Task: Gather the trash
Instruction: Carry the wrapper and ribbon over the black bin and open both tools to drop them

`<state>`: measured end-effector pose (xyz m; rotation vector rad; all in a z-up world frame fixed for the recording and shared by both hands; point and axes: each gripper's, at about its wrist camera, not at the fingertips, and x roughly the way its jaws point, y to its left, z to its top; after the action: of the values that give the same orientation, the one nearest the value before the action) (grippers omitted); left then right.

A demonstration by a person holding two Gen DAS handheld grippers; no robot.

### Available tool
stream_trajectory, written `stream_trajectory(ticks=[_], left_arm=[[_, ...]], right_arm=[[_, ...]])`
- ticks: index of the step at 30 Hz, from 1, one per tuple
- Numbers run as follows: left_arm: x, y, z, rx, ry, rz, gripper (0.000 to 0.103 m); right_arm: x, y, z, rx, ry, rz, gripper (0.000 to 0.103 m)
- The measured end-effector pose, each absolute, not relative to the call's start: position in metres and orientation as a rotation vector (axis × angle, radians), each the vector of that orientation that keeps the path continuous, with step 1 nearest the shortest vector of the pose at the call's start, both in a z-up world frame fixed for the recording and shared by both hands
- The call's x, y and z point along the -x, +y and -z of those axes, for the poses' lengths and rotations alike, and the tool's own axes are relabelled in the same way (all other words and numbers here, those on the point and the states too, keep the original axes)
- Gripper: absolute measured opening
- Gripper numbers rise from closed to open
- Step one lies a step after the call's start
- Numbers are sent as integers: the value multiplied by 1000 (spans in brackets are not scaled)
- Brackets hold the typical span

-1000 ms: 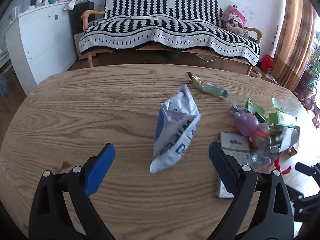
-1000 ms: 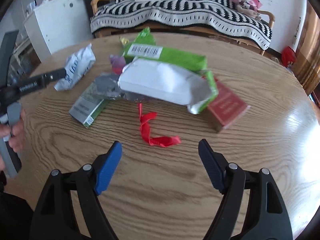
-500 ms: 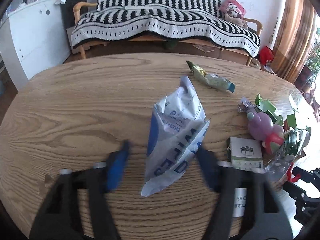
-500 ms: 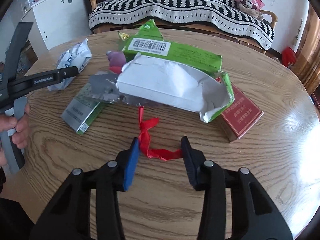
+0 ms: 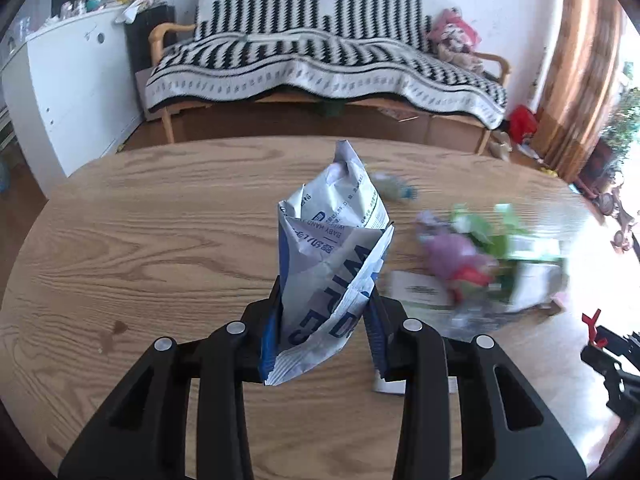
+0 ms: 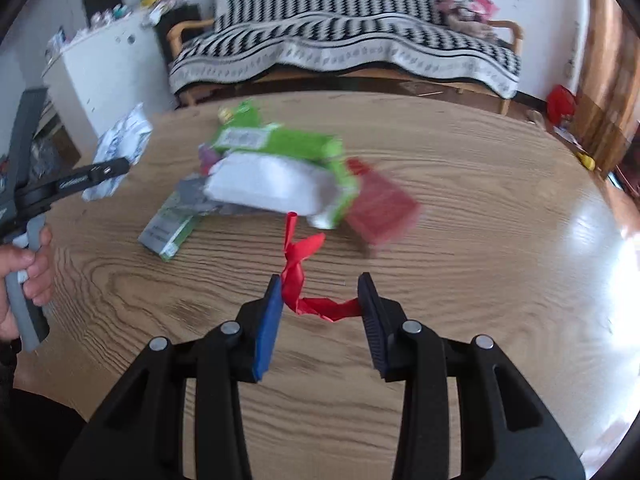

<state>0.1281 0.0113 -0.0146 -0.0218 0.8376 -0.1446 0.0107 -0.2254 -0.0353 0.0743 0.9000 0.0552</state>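
The left gripper [image 5: 326,316] has just been closing, and its 2 blue pads now pinch the lower part of a crumpled white-and-blue wipes packet [image 5: 334,264]. The packet stands up between the pads, its pointed top toward the far edge of the wooden counter [image 5: 140,240], and it appears raised off the wood. In the right wrist view the same packet shows at the far left, ahead of the left gripper's black frame, which a hand [image 6: 24,276] holds by a grey handle.

The right gripper [image 6: 320,304] has also just been closing, and its pads are narrowed onto a twisted red ribbon [image 6: 298,264]. The ribbon's lower strip runs across the gap from one pad to the other, touching both, while its other end rises toward the trash pile beyond.

That pile lies blurred on the counter: a green packet [image 6: 280,144] with a white label, a white torn wrapper [image 6: 272,188] lying over it, a red box [image 6: 380,204] to its right and a green-and-white carton [image 6: 168,232] to its left. Behind the counter stands a sofa [image 5: 320,64] under a black-and-white striped cover, with a white cabinet [image 5: 68,92] to its left.
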Motion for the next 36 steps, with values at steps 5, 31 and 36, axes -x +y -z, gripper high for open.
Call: stream_trajectory(ticks=[5,31,36], left_arm=[[-96,-55,-2,-29,806,254,36],[139,-479,45,-387,822,1069,36],[150,-503,57,-414,841,1097,36]], right_arm=[[27,-299,25,-140,871,63,39],[297,-640,100,-560,941,679,40],[309,-649,116,-601,976,672,40]])
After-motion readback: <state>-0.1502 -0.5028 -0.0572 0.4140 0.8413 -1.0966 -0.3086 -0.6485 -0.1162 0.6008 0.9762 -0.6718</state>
